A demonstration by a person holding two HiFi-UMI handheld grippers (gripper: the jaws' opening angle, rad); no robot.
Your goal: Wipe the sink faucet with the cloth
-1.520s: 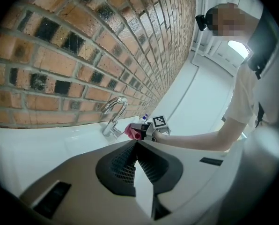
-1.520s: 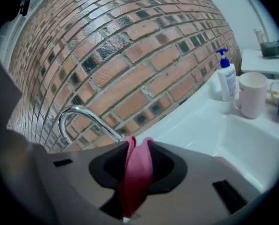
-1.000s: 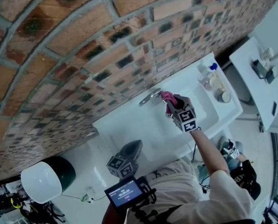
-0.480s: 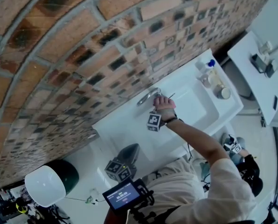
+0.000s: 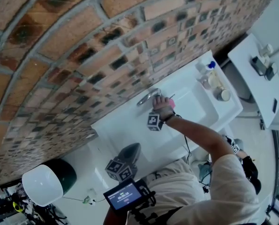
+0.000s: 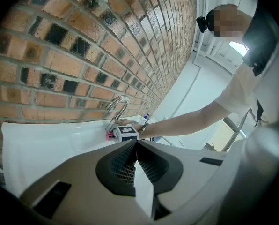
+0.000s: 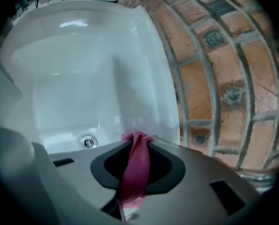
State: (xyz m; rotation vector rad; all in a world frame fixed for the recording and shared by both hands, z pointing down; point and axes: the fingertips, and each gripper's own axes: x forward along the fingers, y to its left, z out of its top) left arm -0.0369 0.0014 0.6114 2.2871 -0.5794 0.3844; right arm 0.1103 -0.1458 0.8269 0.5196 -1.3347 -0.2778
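The chrome faucet [image 5: 148, 96] arches over the white sink [image 5: 130, 125] against the brick wall. My right gripper [image 5: 164, 102] sits right beside the faucet, shut on a pink cloth [image 5: 170, 103]. In the right gripper view the cloth [image 7: 135, 165] runs as a pinched strip between the jaws of the right gripper [image 7: 138, 137], above the basin and its drain [image 7: 88, 143]. My left gripper [image 5: 125, 156] hangs at the sink's near edge, away from the faucet. The left gripper [image 6: 136, 143] shows shut with nothing in it, facing the faucet [image 6: 117, 108].
Bottles and a small jar [image 5: 213, 81] stand at the sink's right end. A white round bowl-shaped object [image 5: 41, 184] lies at the lower left. A white cabinet top [image 5: 256, 86] stands to the right. The brick wall [image 5: 83, 41] rises directly behind the faucet.
My right gripper has turned over and shifted left from the faucet's tip towards its base, so the marker cube now faces the near side. The left gripper stays put.
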